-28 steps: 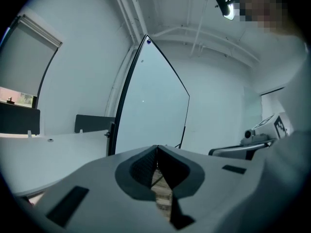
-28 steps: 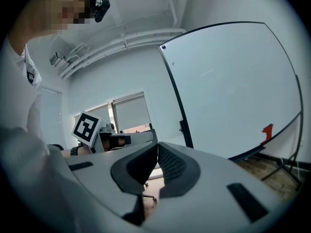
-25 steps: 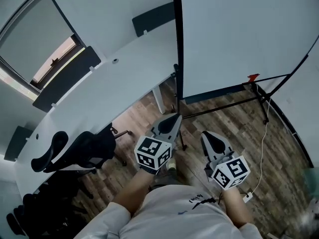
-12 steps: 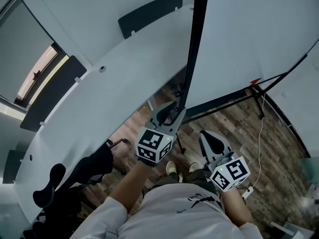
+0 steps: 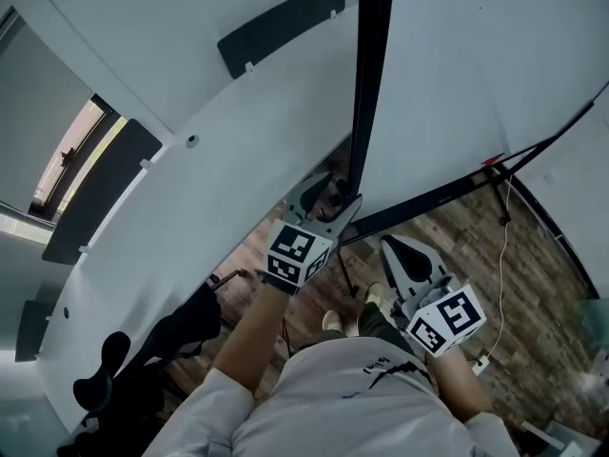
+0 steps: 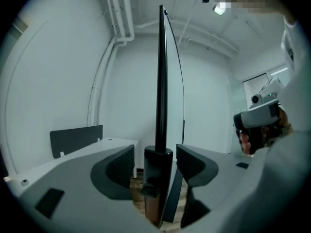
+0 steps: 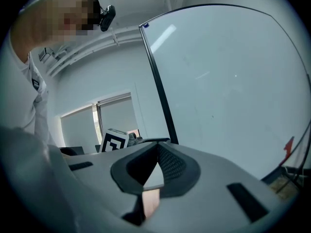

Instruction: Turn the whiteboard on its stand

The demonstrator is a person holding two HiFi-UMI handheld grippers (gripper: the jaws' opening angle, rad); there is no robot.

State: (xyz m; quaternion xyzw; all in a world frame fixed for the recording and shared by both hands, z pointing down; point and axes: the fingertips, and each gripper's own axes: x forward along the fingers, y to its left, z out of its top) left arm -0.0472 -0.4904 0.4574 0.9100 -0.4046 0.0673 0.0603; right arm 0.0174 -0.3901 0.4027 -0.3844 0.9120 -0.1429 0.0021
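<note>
Here, left gripper (image 5: 331,201) jaws apart astride the whiteboard (image 5: 476,84) black side frame (image 6: 161,81), not gripping, right gripper (image 5: 403,257) closed on nothing.

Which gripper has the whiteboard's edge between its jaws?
The left gripper: its open jaws straddle the whiteboard's black frame; the right gripper, shut, holds nothing.

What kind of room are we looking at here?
Most likely an office or meeting room: a large whiteboard on a stand, a long white desk with dark divider panels, and a black office chair.
</note>
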